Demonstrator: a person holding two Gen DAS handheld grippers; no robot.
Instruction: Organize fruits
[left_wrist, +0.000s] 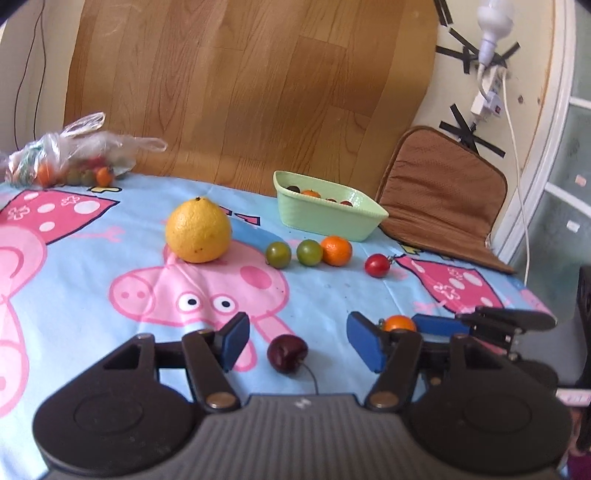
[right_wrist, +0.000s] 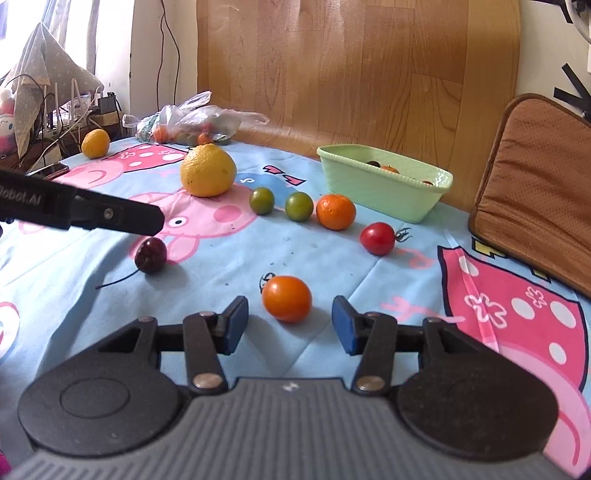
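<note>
Two grippers sit low over the cartoon-pig tablecloth (right_wrist: 332, 258), both with jaws spread and nothing pinched. Nearest, the left gripper (left_wrist: 297, 341) has a dark cherry (left_wrist: 287, 352) lying on the cloth between its blue pads, touching neither, its stem trailing toward the camera. The right gripper (right_wrist: 290, 325) likewise brackets an orange tomato (right_wrist: 287, 299), which rests on the cloth just ahead of the pads, apart from both. Farther out lies a red tomato (right_wrist: 377, 238) with a dark calyx, then a loose row: a small orange (right_wrist: 335, 211), two green tomatoes (right_wrist: 299, 206) (right_wrist: 261, 200), and a large yellow citrus (right_wrist: 208, 170) at the row's left end. Behind the small orange stands a pale green basket (right_wrist: 373, 184) with a few small fruits inside, beside a brown cushion (right_wrist: 535, 177). At the far left edge of the table are a plastic bag (right_wrist: 192, 122) of small fruits and another yellow fruit (right_wrist: 95, 143), against a wooden panel (right_wrist: 351, 66).
</note>
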